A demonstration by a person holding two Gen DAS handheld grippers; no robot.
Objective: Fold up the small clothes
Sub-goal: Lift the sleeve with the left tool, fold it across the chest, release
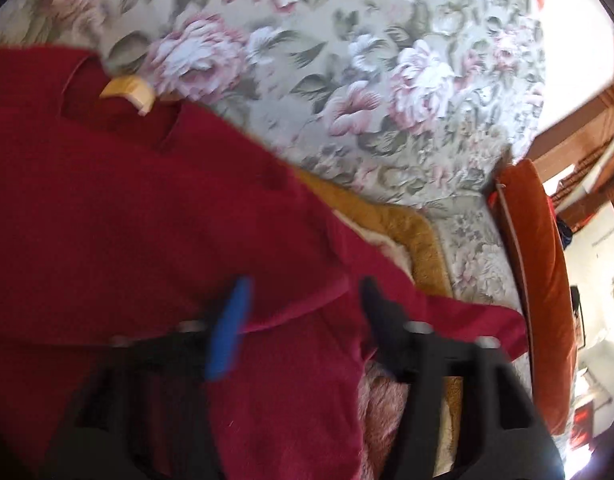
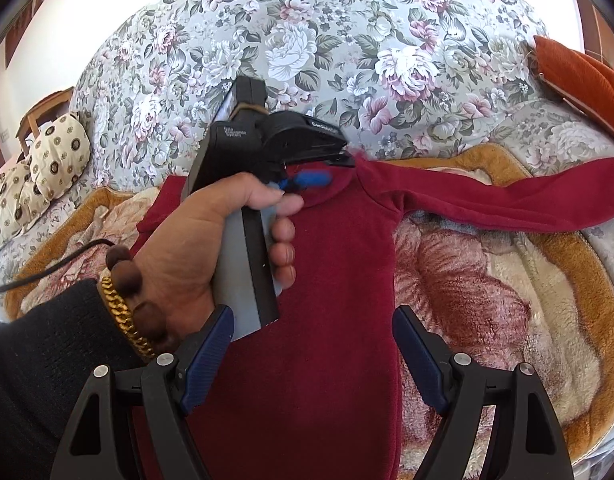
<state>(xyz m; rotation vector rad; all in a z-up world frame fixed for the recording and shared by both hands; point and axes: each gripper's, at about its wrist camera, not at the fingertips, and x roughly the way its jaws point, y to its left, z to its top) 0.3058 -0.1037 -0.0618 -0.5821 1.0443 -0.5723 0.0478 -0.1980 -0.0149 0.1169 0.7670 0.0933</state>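
A small dark red long-sleeved top (image 2: 307, 320) lies on a plush blanket, body toward me, one sleeve (image 2: 507, 196) stretched out to the right. My right gripper (image 2: 313, 332) is open and empty, hovering over the top's lower body. My left gripper (image 2: 327, 170), held in a hand, is over the shoulder where that sleeve joins. In the left wrist view the left gripper (image 1: 303, 292) has its jaws apart with red cloth (image 1: 147, 220) between and under the fingers; the view is blurred. A wooden hanger end (image 1: 131, 92) shows at the neck opening.
The plush brown-edged blanket (image 2: 507, 320) lies on a floral bedspread (image 2: 307, 40). An orange cushion (image 2: 587, 76) lies at the right, patterned pillows (image 2: 55, 156) at the left. A black cable (image 2: 47, 264) trails at the left.
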